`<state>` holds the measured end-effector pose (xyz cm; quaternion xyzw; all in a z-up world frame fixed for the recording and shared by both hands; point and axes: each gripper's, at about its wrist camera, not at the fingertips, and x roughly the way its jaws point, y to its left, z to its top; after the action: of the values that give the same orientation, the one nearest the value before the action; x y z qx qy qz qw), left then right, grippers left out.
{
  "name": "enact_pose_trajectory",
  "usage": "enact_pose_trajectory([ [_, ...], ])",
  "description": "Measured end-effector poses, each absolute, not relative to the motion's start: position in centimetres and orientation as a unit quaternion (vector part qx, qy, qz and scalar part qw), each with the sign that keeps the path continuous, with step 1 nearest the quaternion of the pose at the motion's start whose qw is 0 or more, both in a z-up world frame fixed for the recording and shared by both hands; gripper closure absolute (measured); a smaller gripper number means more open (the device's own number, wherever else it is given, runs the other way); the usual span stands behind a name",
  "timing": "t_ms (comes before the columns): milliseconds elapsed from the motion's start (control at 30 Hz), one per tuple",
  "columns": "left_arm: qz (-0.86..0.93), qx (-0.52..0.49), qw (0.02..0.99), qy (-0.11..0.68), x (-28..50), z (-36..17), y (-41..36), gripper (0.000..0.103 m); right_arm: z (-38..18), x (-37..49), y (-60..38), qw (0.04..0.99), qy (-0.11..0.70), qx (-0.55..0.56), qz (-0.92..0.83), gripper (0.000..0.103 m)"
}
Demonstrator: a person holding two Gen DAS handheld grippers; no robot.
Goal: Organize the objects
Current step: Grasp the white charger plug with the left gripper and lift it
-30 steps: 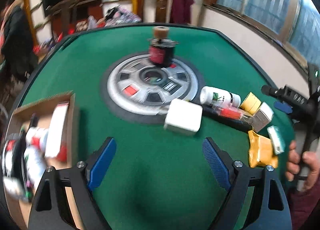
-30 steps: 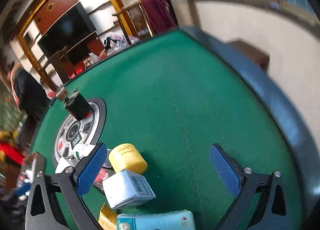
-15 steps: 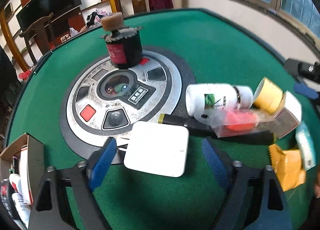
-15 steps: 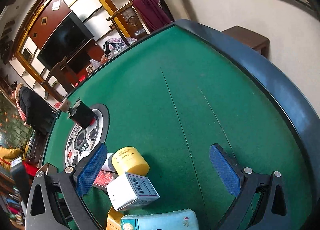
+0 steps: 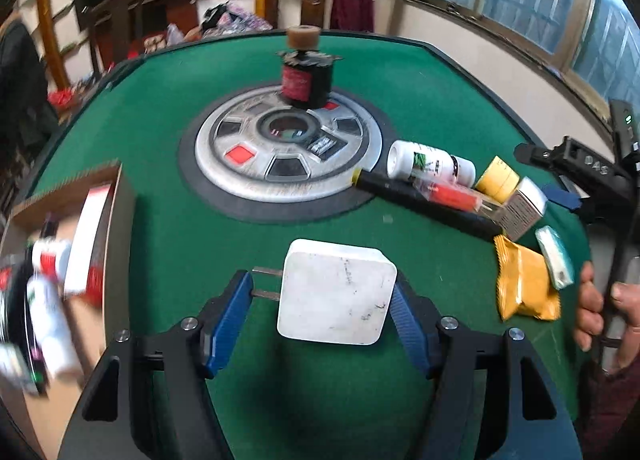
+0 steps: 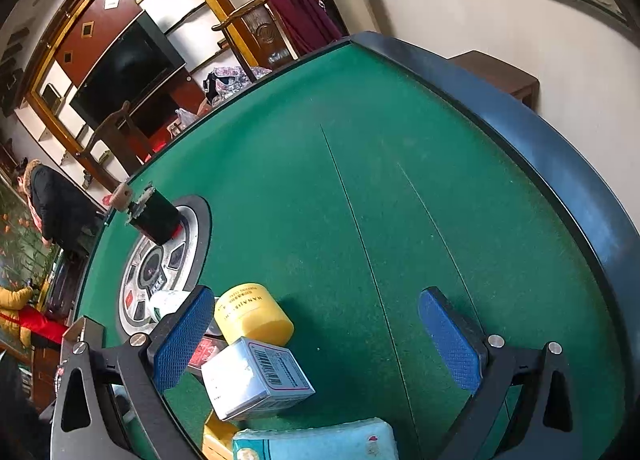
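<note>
Charger (image 5: 336, 296) (prongs leftward) between left tongs (image 5: 320, 318).

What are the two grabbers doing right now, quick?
Left gripper: shut on the white charger, prongs toward its left finger.
Right gripper: open, holding nothing, beside the yellow jar.

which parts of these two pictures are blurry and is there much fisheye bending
Left wrist view: the cardboard box and its contents smear with motion blur, while the white charger stays fairly sharp. Right wrist view: sharp throughout, but the table rim bows strongly.
</note>
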<state>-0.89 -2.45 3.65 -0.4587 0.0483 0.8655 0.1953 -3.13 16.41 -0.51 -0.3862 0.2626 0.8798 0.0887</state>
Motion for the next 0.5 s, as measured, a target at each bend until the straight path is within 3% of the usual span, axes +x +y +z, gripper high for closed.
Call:
enact_pose_trajectory([
  [500,0.897,-0.372,0.236,-0.032,8.0,9.4,-8.9,0.035,-0.1,-2.4,16.4,0.167,0.193,-0.378,0.89,0.0],
])
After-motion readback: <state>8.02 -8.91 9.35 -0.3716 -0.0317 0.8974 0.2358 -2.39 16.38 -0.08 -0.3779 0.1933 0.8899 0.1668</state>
